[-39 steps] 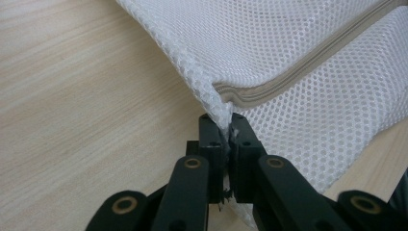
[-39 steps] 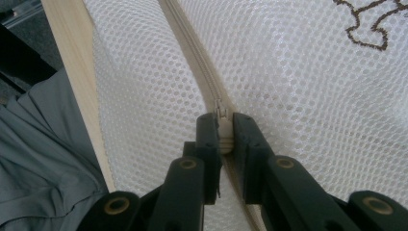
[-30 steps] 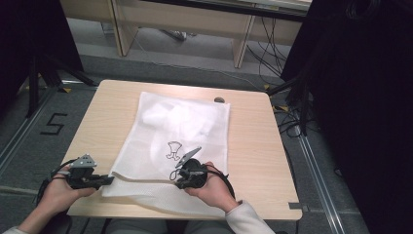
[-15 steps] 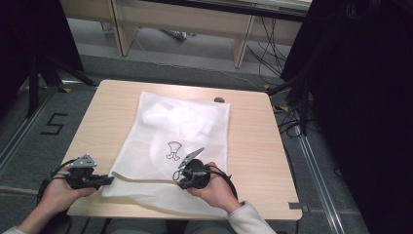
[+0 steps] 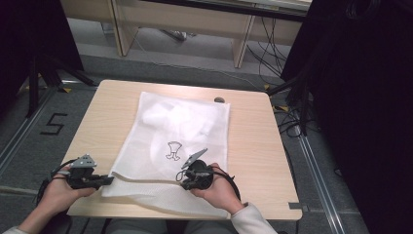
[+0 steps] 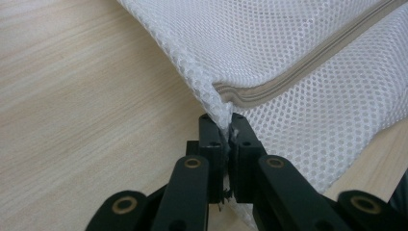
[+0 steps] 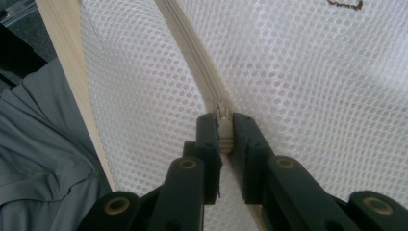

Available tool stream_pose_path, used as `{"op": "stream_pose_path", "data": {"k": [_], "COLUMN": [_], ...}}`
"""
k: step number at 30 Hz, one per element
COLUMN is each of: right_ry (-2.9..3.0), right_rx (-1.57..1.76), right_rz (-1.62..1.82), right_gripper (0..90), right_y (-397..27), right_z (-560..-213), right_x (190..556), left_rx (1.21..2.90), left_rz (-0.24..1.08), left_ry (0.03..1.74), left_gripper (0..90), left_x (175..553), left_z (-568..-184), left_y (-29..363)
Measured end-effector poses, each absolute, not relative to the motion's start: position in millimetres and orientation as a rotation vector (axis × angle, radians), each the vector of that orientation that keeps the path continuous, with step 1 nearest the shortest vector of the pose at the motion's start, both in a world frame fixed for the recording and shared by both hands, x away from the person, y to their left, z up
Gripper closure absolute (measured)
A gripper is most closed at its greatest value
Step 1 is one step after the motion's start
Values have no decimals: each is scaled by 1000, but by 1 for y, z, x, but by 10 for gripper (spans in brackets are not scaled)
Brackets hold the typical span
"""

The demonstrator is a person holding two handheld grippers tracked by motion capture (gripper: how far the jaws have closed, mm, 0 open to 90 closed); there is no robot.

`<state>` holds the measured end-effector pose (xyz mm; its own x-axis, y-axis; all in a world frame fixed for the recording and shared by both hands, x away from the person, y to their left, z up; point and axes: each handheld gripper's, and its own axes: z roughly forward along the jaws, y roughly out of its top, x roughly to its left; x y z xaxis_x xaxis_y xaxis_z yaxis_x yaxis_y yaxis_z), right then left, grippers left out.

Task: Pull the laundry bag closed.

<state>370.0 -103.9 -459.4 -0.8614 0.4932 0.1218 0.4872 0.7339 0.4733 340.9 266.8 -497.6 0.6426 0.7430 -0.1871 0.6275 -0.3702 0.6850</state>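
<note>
High view: a white mesh bag (image 5: 180, 122) lies flat on the counter (image 5: 253, 141), its zip edge towards the person and its near margin hanging slightly over the counter's front edge. A small dark printed mark (image 5: 173, 149) sits near the middle of the bag.

Left claw (image 5: 109, 179): jaws closed on the bag's near left corner. In the left gripper view, the left claw (image 6: 223, 122) pinches the mesh just beside the end of the grey zip (image 6: 298, 72).

Right claw (image 5: 181, 179): jaws closed on the zip line. In the right gripper view, the right claw (image 7: 222, 120) clamps the zip slider (image 7: 222, 114), and the zip tape (image 7: 192, 53) ahead of it looks shut.

Change since one second ago: the right claw has shifted slightly to the right along the zip edge. The left claw has not moved, and neither grip has altered. The bag's outline is the same.

Assessment: the left claw anchors the corner while the right claw draws the slider away from it. The travel so far is small, so the zip stroke is at an early stage. Whether the zip is parted behind the slider cannot be told.
</note>
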Motion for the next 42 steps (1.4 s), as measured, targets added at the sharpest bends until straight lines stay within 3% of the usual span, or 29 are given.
{"op": "stream_pose_path", "data": {"k": [42], "right_ry": [2911], "right_rx": [846], "right_rz": [783], "right_gripper": [823], "right_y": [-119], "right_z": [-458], "right_x": [367], "left_rx": [2093], "left_rz": [208], "left_ry": [1065], "left_gripper": [855], "left_x": [341], "left_z": [-499], "left_y": [266]}}
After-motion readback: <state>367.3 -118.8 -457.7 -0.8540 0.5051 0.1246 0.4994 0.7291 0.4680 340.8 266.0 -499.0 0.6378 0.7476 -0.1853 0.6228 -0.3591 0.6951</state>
